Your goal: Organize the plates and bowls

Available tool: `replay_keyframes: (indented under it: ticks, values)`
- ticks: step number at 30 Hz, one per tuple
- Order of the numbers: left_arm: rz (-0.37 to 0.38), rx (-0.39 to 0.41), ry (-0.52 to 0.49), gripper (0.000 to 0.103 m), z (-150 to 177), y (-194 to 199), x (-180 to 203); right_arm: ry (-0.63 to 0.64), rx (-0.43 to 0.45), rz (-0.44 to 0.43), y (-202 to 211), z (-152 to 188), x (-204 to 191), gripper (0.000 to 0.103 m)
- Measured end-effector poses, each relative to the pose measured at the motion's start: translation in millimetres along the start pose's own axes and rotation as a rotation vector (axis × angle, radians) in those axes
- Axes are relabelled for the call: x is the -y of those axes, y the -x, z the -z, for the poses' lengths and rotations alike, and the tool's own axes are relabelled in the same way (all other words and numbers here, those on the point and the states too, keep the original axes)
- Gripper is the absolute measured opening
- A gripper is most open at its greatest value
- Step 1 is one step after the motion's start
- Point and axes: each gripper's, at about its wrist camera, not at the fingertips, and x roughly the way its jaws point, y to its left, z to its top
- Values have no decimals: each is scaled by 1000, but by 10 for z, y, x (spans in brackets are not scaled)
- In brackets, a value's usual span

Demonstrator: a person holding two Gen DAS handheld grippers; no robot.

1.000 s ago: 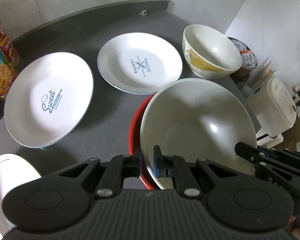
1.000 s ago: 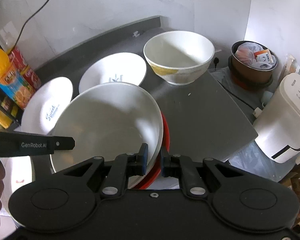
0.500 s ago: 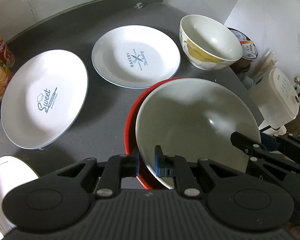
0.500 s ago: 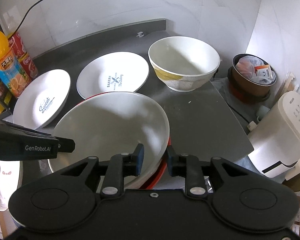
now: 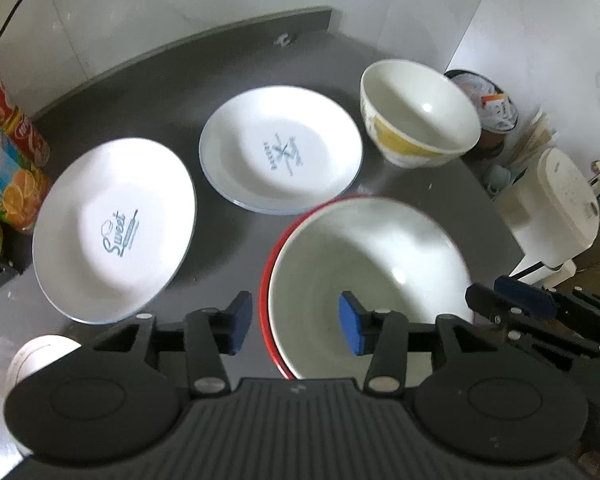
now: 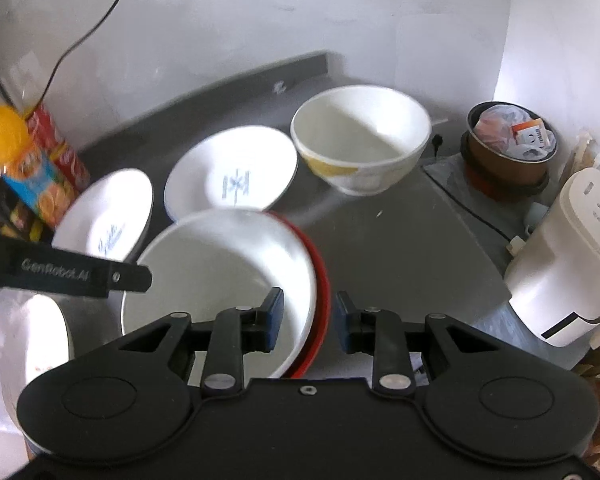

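Straddling the near rim of the plain white ceramic bowl (image 5: 372,276), nested in a red-rimmed bowl (image 6: 322,280) on the grey counter (image 6: 380,248), left gripper (image 5: 296,324) and right gripper (image 6: 306,322) stood wide-jawed, gripping nothing. Risk: careless withdrawal could clip the rim, skidding the stack.

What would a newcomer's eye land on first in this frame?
Probably the big white bowl nested in a red-rimmed one at the near edge of the grey counter, with the open left gripper and open right gripper straddling its rim. Behind it lie two white printed plates and a yellow-patterned bowl at the back right.
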Motion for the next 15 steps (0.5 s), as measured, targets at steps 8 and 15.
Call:
replay_keyframes:
  ticks: [8,15]
  values:
    - [1,26,-22,51,-192,0,73,-78,67,25,72,-180,273,37]
    - [21,40,-45,51,-480,-149,199,-142,106,55,15,-327,496,41]
